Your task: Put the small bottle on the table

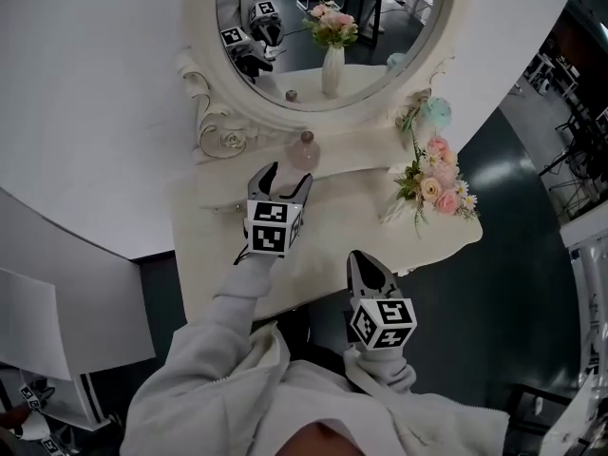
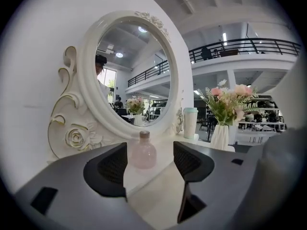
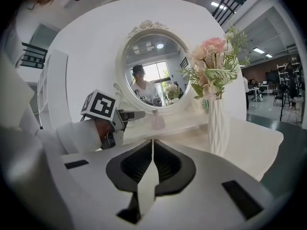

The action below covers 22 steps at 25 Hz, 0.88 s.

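Note:
The small pink bottle (image 1: 305, 150) stands upright on the cream vanity table (image 1: 332, 255), close to the mirror's base. My left gripper (image 1: 285, 179) is open just short of it, and nothing lies between the pads. In the left gripper view the bottle (image 2: 143, 152) shows through the gap of the left gripper (image 2: 150, 164), a little beyond the fingertips and apart from them. My right gripper (image 1: 366, 266) hangs shut and empty over the table's front edge. The right gripper view shows its jaws (image 3: 152, 145) closed together, with the bottle (image 3: 157, 120) far ahead.
A round mirror in an ornate white frame (image 1: 214, 131) rises at the back of the table. A white vase of pink flowers (image 1: 432, 183) and a mint cup (image 1: 437, 112) stand on the right side. Dark floor (image 1: 513, 207) lies beyond the table's right edge.

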Available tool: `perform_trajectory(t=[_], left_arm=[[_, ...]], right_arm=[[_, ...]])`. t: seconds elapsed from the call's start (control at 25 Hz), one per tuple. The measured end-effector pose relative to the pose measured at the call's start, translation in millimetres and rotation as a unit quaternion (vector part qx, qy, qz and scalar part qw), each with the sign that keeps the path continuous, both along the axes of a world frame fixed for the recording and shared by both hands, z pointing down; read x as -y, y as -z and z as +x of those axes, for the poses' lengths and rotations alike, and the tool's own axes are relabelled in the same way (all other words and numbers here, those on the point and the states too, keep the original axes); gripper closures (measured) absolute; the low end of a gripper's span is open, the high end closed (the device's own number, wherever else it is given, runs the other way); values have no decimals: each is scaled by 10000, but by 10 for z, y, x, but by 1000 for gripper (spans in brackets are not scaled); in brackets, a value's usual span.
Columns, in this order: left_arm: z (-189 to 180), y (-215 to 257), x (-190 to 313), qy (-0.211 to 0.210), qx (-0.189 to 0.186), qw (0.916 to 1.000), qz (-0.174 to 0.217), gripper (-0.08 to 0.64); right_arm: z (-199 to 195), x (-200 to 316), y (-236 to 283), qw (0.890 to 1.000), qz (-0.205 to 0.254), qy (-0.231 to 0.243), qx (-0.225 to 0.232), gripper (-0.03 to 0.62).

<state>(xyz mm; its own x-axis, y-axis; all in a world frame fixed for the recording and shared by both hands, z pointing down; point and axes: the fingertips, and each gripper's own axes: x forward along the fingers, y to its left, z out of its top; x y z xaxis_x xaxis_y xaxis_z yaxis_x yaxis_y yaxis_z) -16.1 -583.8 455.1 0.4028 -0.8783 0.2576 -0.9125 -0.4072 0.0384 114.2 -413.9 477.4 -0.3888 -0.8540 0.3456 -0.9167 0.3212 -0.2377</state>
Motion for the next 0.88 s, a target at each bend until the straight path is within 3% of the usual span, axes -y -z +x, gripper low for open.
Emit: perform_trajectory(t=[0.68, 0.88], left_arm=[[-357, 170, -1003, -93, -454, 9989, -25, 261], [-448, 216, -1268, -157, -602, 9981, -40, 319]], right_arm=[[-262, -150, 92, 9993, 153, 315, 119, 556], [-272, -106, 148, 9993, 227, 288, 112, 555]])
